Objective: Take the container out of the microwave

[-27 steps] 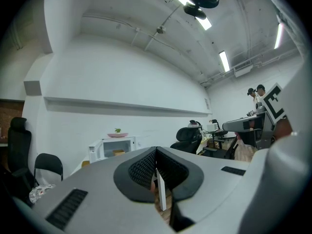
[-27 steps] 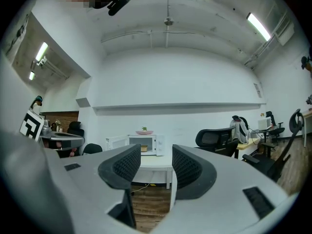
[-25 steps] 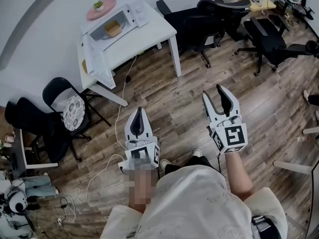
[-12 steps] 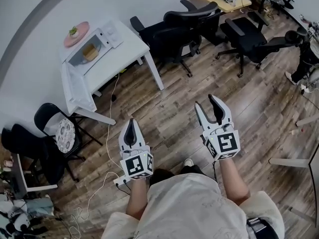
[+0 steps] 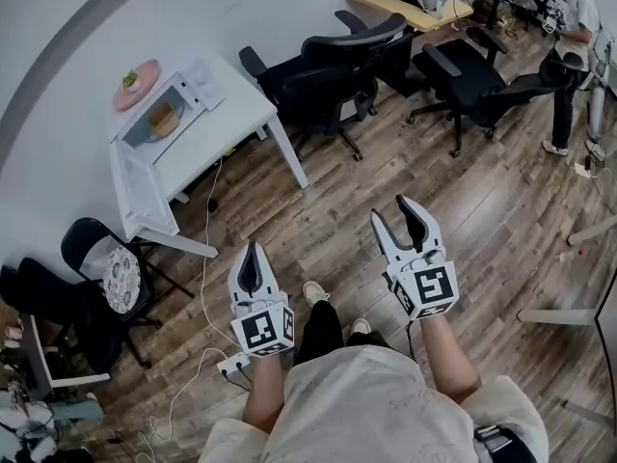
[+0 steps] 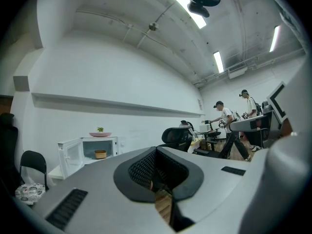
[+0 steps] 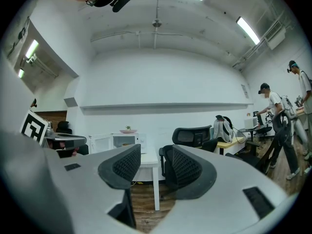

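The microwave (image 5: 200, 82) on the white worktop (image 5: 239, 123) stands open, a tan container (image 5: 162, 121), perhaps a bowl, inside; left claw (image 5: 253, 249) closed, right claw (image 5: 392, 211) parted.

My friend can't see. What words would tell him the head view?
A person stands on a wood floor holding a shut left hand-held gripper and an open right hand-held gripper. Ahead, a microwave on a white table has its door open, a container inside.
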Available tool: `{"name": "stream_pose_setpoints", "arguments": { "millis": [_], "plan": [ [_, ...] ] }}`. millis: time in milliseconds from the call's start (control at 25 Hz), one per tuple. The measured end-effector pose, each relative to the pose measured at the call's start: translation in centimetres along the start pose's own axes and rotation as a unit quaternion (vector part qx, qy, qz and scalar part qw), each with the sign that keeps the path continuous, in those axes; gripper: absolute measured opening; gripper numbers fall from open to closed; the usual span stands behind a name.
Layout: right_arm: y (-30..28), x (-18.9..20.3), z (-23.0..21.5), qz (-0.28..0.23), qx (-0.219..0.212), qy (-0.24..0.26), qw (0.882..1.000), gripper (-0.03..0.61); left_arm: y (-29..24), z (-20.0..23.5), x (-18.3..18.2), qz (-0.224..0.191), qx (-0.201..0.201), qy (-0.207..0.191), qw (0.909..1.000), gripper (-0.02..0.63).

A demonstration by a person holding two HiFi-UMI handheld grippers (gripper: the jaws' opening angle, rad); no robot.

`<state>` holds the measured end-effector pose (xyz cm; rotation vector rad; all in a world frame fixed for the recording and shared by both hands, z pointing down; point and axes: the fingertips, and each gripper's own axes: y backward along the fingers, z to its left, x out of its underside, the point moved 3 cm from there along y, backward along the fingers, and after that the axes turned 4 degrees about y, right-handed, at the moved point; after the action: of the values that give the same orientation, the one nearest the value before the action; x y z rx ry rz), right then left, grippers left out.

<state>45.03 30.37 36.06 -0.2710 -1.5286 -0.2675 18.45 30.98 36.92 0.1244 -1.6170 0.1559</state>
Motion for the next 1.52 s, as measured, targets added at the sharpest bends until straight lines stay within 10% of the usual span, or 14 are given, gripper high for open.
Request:
{"name": "stream_pose_setpoints", "arguments": {
  "millis": [720, 1520],
  "plan": [
    [-10.1, -0.9, 0.9, 0.013, -0.003, 0.028, 1.0, 0.207, -9.0, 5.5, 0.8, -0.001, -0.001, 0.011, 0.9999, 0.008],
    [-30.2, 0.1, 11.2, 0.045, -0.097, 0.042, 0.993, 0.207, -18.3, 22.3, 3.5, 0.026, -0.076, 0.04, 0.996, 0.008]
  ]
}}
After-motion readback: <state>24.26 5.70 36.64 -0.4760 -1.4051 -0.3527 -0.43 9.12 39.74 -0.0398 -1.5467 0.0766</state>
